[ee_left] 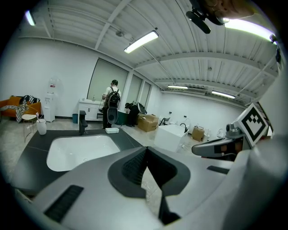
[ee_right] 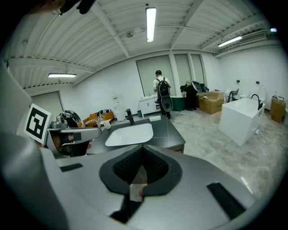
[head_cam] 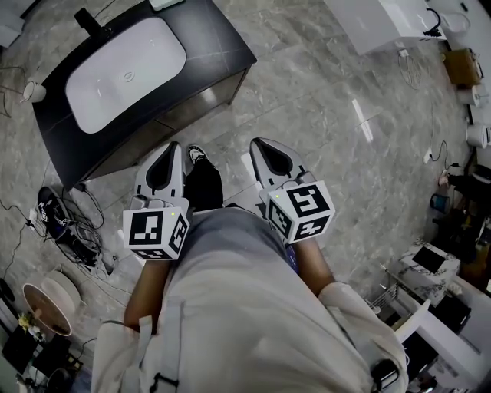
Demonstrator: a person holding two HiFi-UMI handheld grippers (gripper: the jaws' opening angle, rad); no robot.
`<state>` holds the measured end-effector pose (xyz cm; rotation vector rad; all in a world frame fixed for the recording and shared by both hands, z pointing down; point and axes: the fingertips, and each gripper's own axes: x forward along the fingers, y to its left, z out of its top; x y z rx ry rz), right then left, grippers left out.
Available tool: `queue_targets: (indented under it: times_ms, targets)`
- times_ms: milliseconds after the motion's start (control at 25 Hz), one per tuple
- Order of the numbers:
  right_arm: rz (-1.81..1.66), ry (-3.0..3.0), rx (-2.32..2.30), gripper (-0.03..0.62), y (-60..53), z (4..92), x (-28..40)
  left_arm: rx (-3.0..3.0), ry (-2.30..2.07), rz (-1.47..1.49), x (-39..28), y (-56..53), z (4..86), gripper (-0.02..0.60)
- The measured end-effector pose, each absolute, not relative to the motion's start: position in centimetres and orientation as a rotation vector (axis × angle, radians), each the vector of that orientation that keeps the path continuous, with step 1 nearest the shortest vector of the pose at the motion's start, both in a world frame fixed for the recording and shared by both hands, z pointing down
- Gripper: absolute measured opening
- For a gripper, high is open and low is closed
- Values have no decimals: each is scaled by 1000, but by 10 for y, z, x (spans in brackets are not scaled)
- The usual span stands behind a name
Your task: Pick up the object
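Note:
A black counter [head_cam: 217,47] with a white sink basin [head_cam: 126,63] stands ahead of me on the grey stone floor. On it are a black faucet [head_cam: 92,21], a small white cup [head_cam: 34,92] at its left end and a small white box [ee_left: 112,130] near the back. Which of these the task means I cannot tell. My left gripper [head_cam: 170,149] and right gripper [head_cam: 259,146] are held side by side in front of my body, short of the counter. Both point toward it, jaws shut, tips touching, nothing between them.
Tangled cables [head_cam: 69,226] and a round spool [head_cam: 47,305] lie on the floor to the left. A white tub [ee_right: 240,117] stands to the right, with cluttered equipment [head_cam: 437,276] beyond it. A person with a backpack [ee_right: 160,92] stands far behind the counter.

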<state>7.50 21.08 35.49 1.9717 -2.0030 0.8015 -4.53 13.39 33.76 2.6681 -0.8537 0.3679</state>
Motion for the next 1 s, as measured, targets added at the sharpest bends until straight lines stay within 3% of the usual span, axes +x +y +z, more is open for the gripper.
queue_targets:
  times_ms: [1000]
  targets:
    - [739,-2070,1806,9,48,354,90,2634,-975,321,-41,-10,334,6]
